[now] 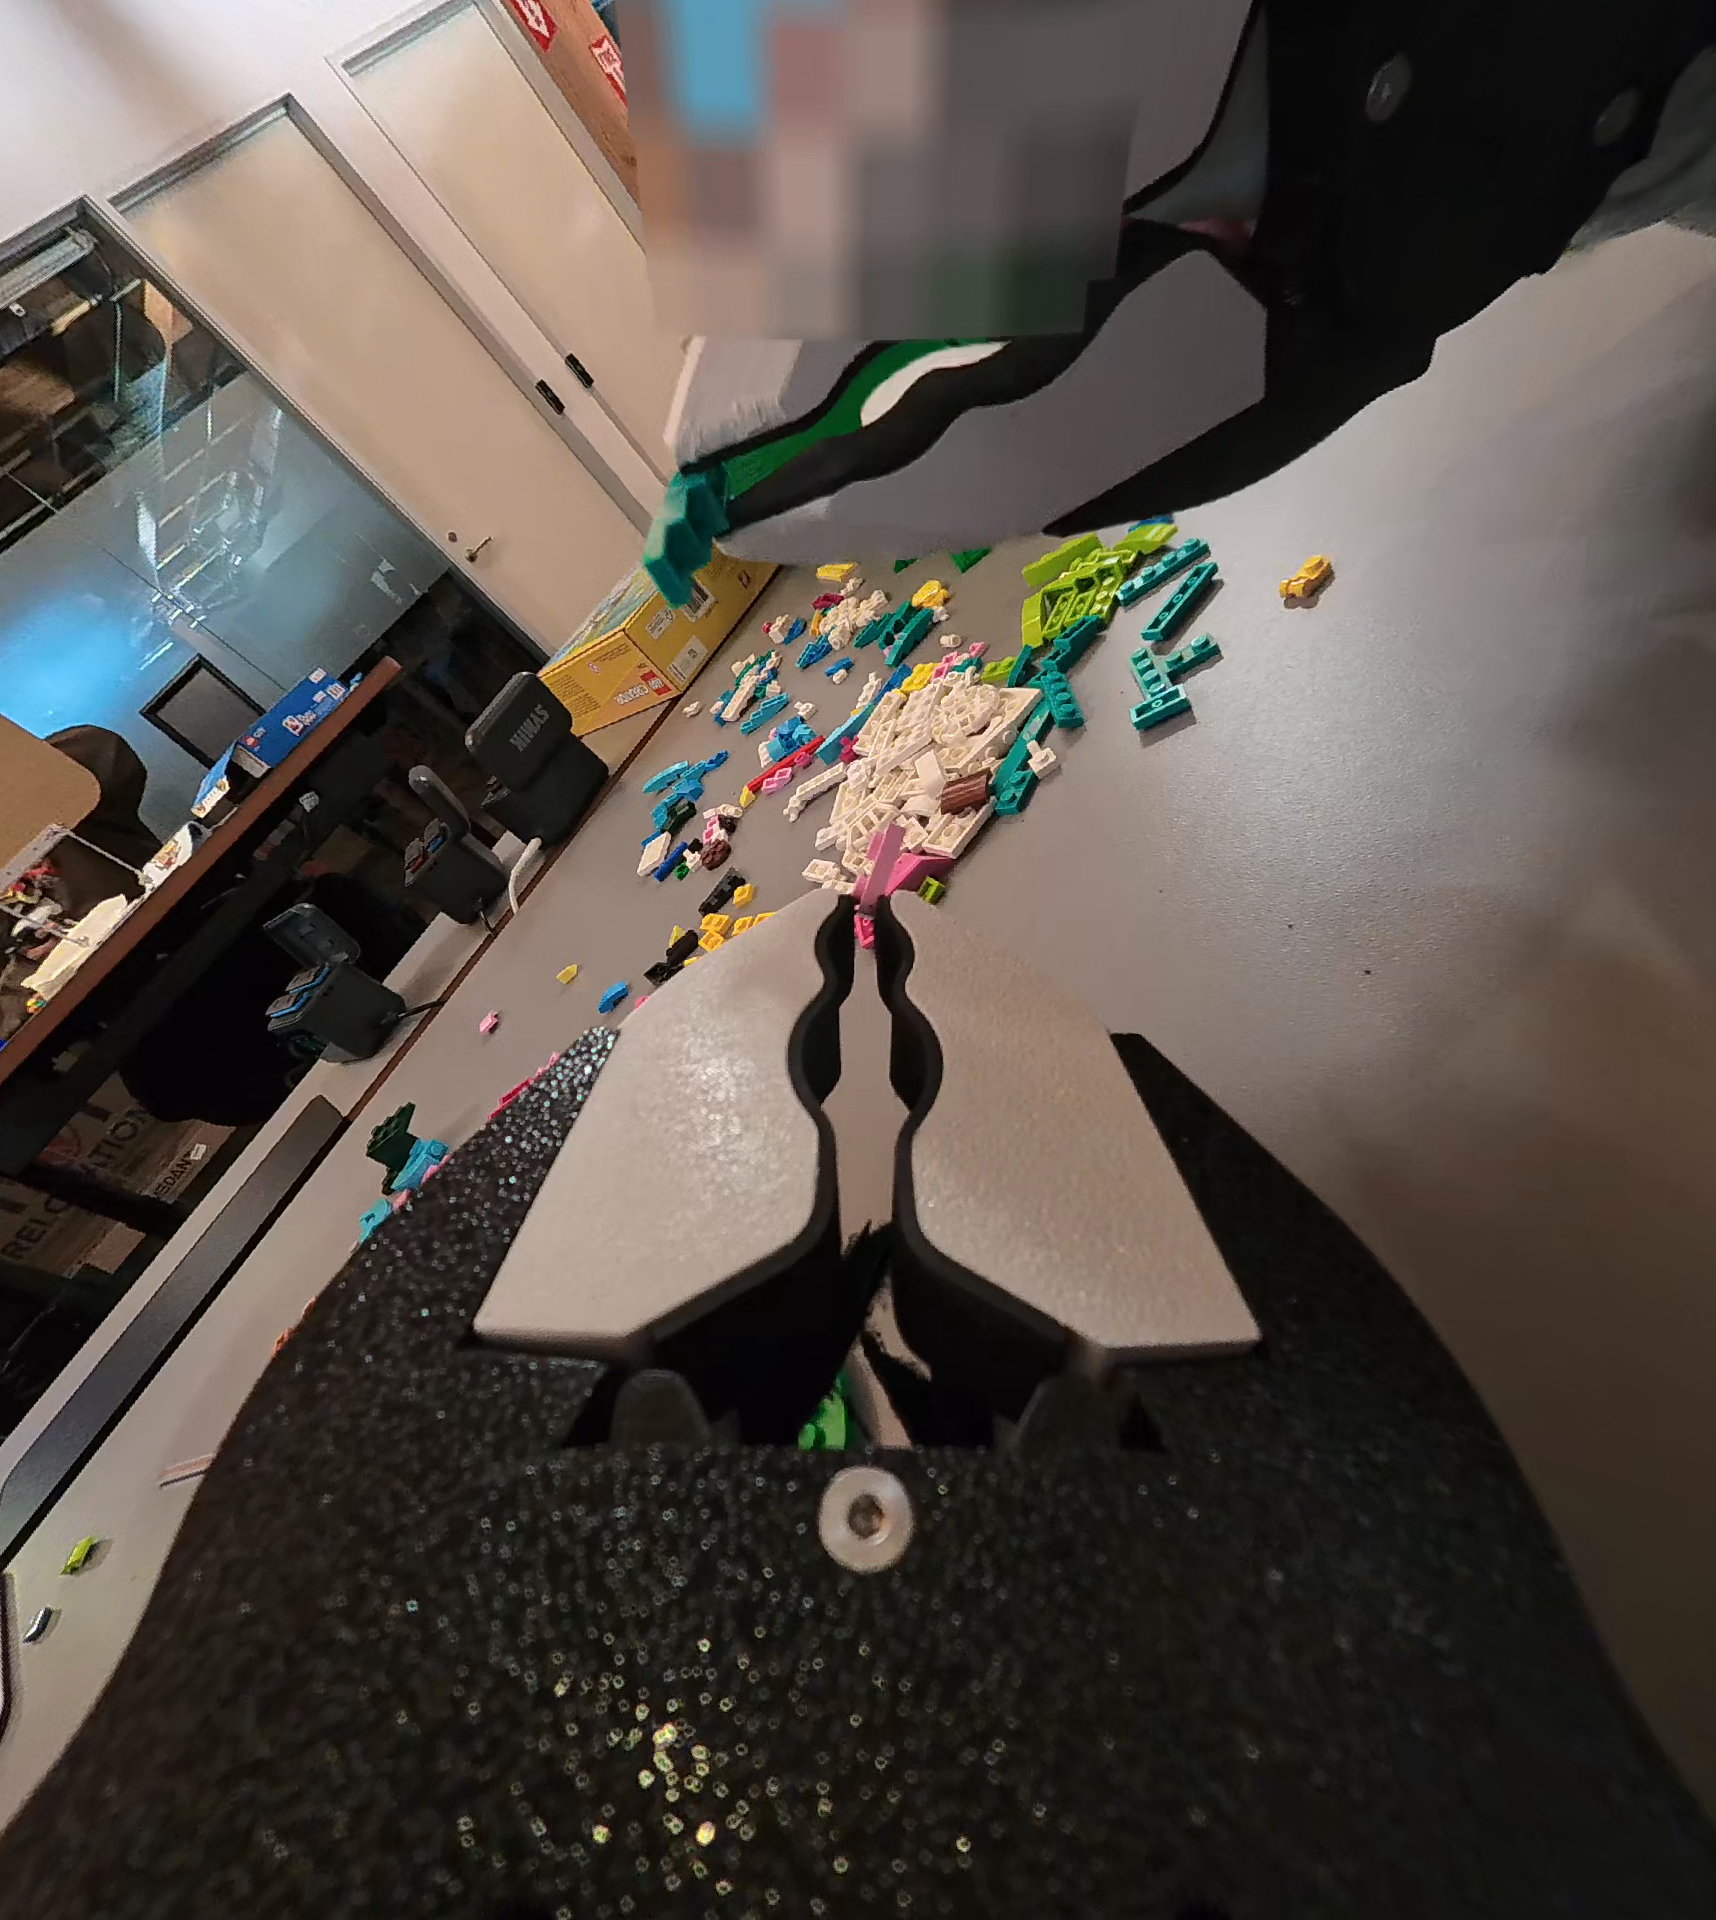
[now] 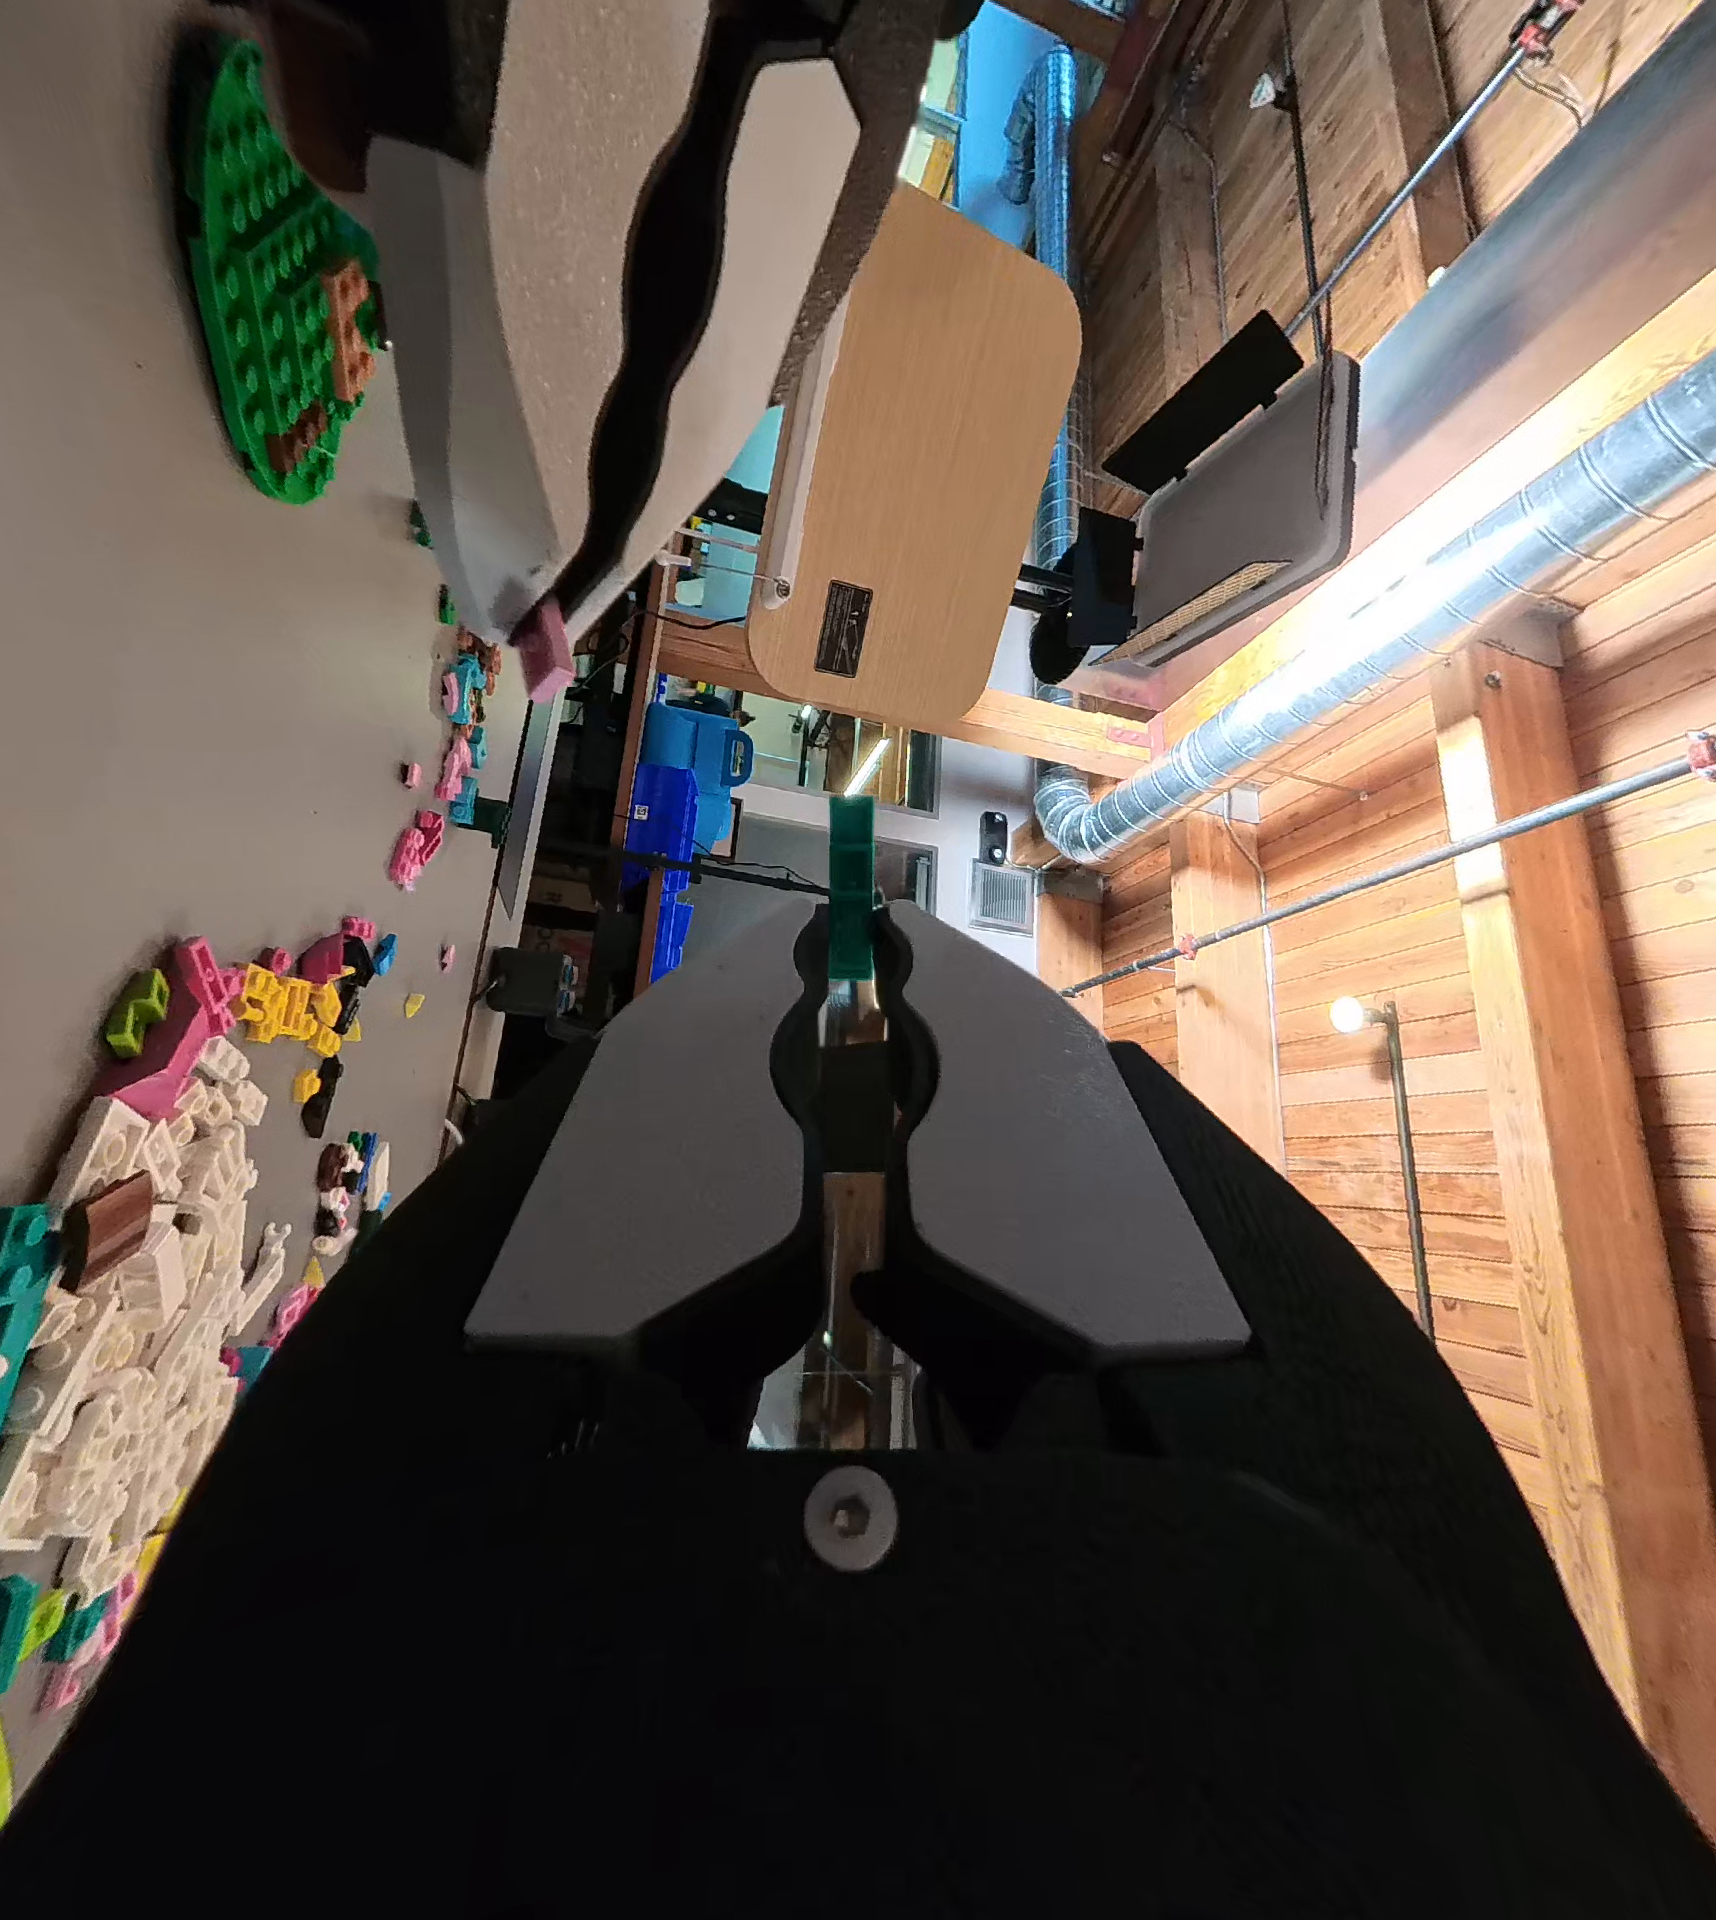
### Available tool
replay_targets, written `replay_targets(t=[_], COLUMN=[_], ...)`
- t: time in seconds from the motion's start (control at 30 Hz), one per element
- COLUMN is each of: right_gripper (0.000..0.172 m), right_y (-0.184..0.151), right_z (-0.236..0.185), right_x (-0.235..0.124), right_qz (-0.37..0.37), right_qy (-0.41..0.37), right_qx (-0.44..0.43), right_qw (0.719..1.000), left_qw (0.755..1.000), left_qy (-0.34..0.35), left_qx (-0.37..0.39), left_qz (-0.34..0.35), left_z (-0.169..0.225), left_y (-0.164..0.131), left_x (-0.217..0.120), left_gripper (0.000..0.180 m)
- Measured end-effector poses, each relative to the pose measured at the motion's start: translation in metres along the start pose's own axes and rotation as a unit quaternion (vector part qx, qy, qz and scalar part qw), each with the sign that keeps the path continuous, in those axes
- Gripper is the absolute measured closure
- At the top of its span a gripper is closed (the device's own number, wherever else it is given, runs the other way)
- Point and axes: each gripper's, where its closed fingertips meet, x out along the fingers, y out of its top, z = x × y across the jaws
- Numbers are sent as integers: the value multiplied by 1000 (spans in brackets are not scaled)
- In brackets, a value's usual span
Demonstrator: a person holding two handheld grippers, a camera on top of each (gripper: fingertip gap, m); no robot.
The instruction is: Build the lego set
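Grey table [image 1: 1353, 935] is lying strewn with bricks; I'm pinching a pink piece [image 1: 880, 868] in the left gripper [image 1: 864, 920], a teal plate [image 2: 851, 883] in the right gripper [image 2: 852, 935].

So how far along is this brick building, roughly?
Done: only a green baseplate with a few brown bricks on it. In hand: the left gripper pinches a pink brick, and the right gripper pinches a teal brick. Left: most of it, judging by the big pile of loose bricks on the table.

The left wrist view looks low across the table [image 1: 1405, 831]; the right looks sideways, tipped over; both see the brick pile [image 1: 921, 769].
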Motion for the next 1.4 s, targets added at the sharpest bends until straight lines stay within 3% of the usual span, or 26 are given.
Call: replay_targets(t=[0.03, 0.27, 0.73, 0.9, 1.2, 1.4], right_gripper=[167, 166, 166, 166, 166, 166], right_y=[0, 6, 20, 15, -7, -30], right_z=[-3, -34, -39, -57, -93, -104], right_x=[0, -1, 0, 0, -8, -29], right_qz=[0, 15, 41, 40, 49, 22], right_qy=[6, 108, 127, 177, 341, 497], right_qx=[-1, 0, -31, -52, -140, -182], right_qw=[1000, 994, 991, 982, 928, 848], left_qw=[1000, 1000, 1000, 1000, 999, 999], left_qy=[0, 7, 2, 8, 5, 5], left_qx=[0, 1, -13, -21, -34, -34], left_qz=[0, 19, 20, 12, 3, -1], left_z=[0, -2, -4, -7, -9, -9], left_y=[0, 6, 4, 0, -3, -5], left_x=[0, -2, 0, 1, 3, 4], left_gripper=[177, 177, 177, 177, 177, 177])
